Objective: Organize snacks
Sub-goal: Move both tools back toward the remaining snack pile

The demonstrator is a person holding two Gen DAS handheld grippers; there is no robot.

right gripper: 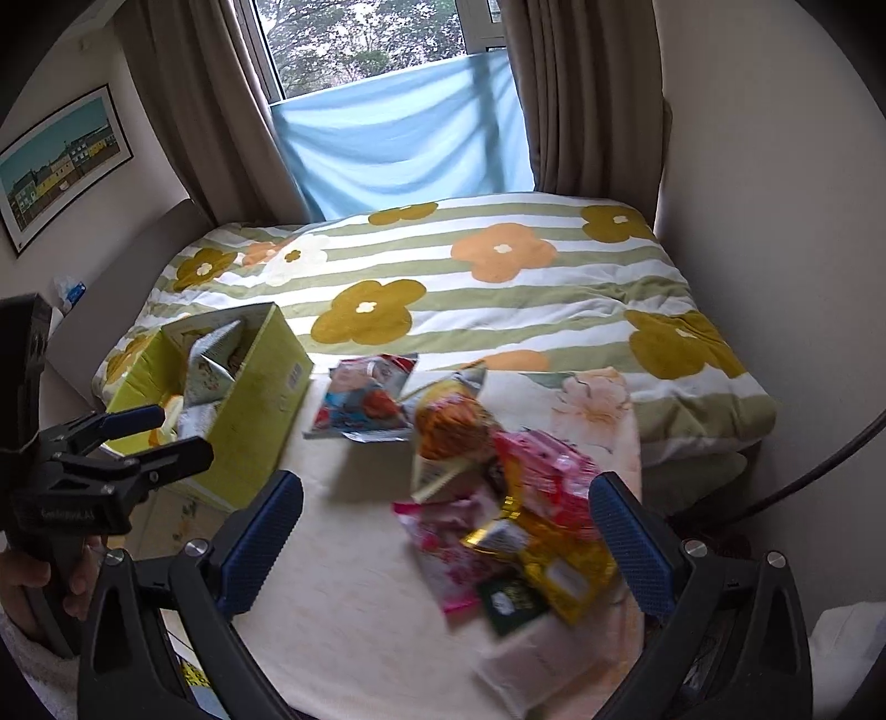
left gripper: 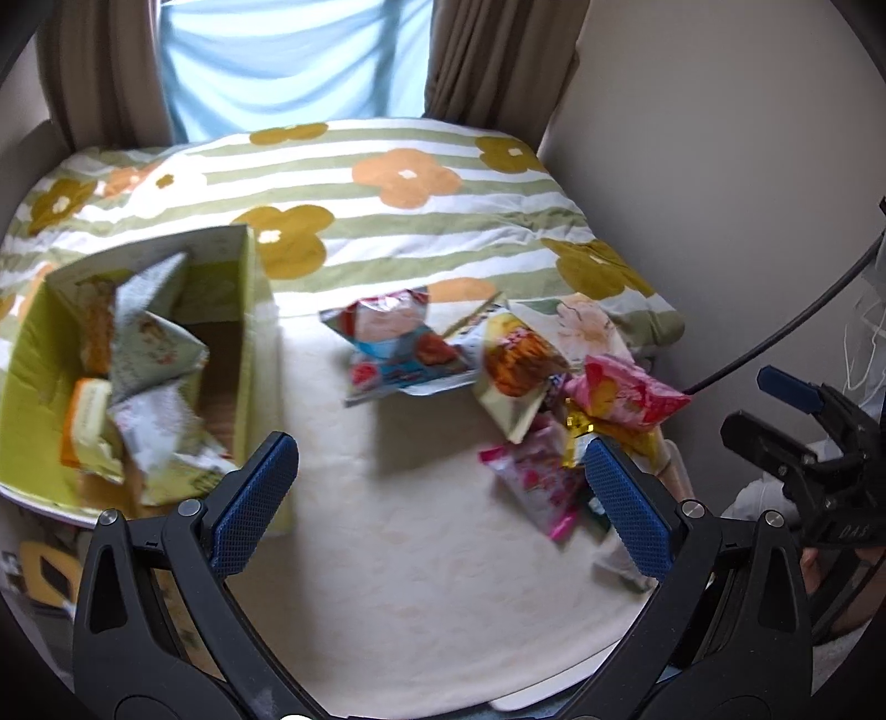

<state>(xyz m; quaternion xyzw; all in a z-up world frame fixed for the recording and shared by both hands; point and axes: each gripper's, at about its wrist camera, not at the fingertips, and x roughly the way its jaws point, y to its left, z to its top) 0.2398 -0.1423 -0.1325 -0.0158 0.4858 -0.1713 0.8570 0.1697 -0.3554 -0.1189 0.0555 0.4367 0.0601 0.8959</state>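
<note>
A green cardboard box (left gripper: 252, 332) sits at the left on a cream sheet and holds several snack packets (left gripper: 149, 332); it also shows in the right wrist view (right gripper: 260, 387). A pile of loose snack bags lies to the right: a red-blue bag (left gripper: 396, 346), an orange-picture bag (left gripper: 515, 360), pink bags (left gripper: 626, 396) and a gold one (right gripper: 565, 565). My left gripper (left gripper: 437, 498) is open and empty above the sheet between box and pile. My right gripper (right gripper: 448, 537) is open and empty, just above the pile.
A striped flower quilt (right gripper: 443, 277) covers the bed behind. Curtains (right gripper: 576, 94) and a window (right gripper: 365, 44) stand at the back. A wall (right gripper: 775, 221) runs along the right. A black cable (right gripper: 819, 465) curves at the right.
</note>
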